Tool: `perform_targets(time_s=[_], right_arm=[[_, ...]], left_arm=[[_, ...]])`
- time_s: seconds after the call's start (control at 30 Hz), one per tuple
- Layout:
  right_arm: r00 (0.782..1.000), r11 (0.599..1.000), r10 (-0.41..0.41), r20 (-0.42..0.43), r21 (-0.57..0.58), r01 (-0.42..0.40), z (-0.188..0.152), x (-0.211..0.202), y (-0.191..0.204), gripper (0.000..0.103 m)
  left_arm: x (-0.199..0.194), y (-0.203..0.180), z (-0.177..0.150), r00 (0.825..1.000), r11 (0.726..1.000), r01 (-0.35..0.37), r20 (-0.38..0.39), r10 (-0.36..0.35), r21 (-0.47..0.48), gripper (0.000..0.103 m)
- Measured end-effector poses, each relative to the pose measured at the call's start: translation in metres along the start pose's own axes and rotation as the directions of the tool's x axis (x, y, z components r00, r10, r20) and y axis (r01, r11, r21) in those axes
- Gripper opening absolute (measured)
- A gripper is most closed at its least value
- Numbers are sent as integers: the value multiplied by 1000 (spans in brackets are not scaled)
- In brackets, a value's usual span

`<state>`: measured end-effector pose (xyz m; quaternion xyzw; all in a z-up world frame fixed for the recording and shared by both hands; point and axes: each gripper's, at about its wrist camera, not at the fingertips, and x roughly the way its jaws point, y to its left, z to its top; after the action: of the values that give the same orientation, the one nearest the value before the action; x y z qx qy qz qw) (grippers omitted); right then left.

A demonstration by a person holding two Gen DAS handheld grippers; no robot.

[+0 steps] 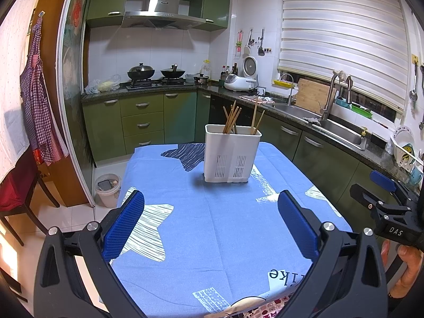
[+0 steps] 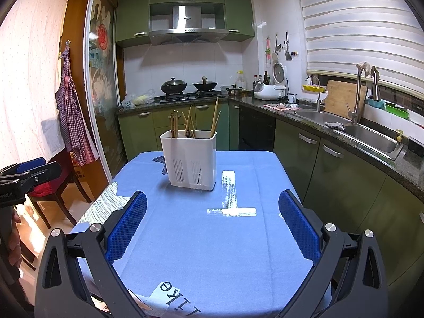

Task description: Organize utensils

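On the far half of the blue tablecloth (image 1: 212, 225), a white utensil holder (image 1: 232, 153) is seen standing upright, with wooden chopsticks (image 1: 232, 118) leaning out of its top. Only the upper lengths of the chopsticks are visible; their lower ends are hidden behind the holder's walls, and the inner dividers cannot be made out. How many sticks are held is hard to count, as several overlap. No utensils are seen lying loose on the cloth.

Left gripper (image 1: 210, 222): held wide, nothing between the blue pads (image 1: 124, 225). It is raised over the near part of the table and is well apart from the holder, which sits ahead and roughly centred between the fingers. The gripper's body is cut off by the lower frame edge.

Right gripper (image 2: 212, 222): likewise spread wide and holding nothing. The holder is noted ahead and slightly left of its centre line, well apart.

In the left wrist view, part of the right gripper is caught at the right edge, with fingers of the holding hand (image 1: 405, 270) partly cut off. Printed lettering (image 2: 172, 294) at the near cloth edge is only partly readable.
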<state>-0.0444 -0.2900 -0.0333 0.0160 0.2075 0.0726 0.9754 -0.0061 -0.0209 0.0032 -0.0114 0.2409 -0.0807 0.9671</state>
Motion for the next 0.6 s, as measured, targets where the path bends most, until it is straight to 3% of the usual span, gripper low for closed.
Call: perform_targets(time_s=[0.6], right_arm=[[1000, 1000, 3, -3, -2, -3, 1, 1, -1, 98]], left_arm=[[3, -4, -3, 1000, 1000, 4, -24, -4, -16, 96]])
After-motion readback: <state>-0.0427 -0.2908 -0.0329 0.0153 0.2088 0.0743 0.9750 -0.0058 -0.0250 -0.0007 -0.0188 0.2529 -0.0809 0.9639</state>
